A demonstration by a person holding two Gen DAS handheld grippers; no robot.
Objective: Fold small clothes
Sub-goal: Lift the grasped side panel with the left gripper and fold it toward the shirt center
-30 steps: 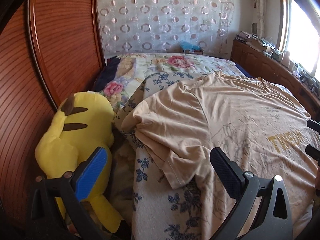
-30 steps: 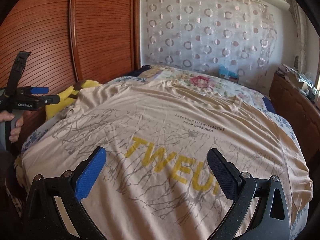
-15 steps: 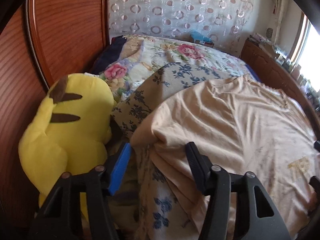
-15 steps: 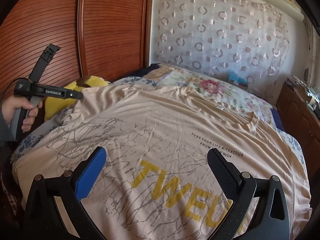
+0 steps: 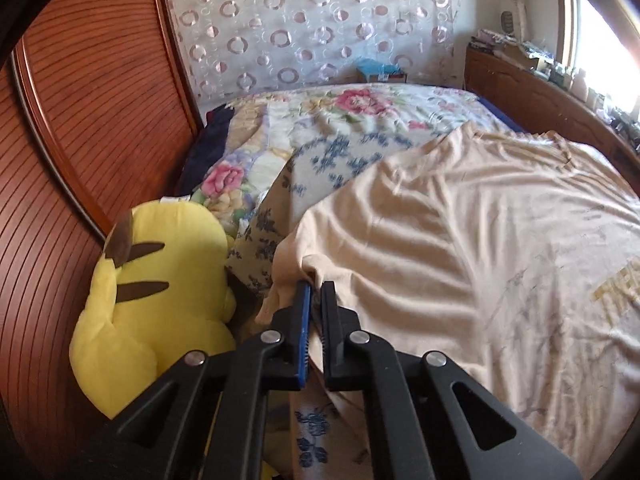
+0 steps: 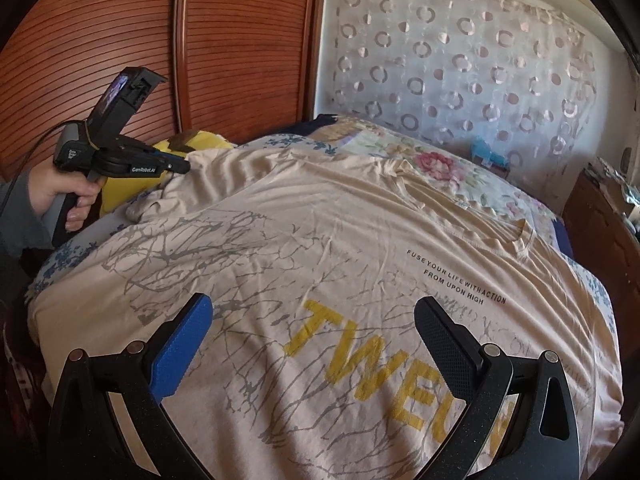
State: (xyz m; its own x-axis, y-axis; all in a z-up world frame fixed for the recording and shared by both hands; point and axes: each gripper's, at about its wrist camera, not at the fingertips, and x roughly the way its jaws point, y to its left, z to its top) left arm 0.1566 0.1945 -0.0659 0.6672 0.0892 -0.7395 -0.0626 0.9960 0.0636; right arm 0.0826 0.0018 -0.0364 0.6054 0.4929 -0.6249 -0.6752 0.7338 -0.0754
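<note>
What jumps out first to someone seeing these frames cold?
The big beige T-shirt with yellow lettering, spread front-up over the bed and filling the right wrist view. Next, the bright yellow plush toy wedged between the bed and the wooden wardrobe. Then the left gripper, shut on the shirt's sleeve, while the right gripper hangs open over the print.

Left tongs (image 5: 314,292) clamped, right tongs (image 6: 316,328) agape

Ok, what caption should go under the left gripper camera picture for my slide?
Left gripper pinches the sleeve of the cream T-shirt on the bed, beside a yellow plush toy.
</note>
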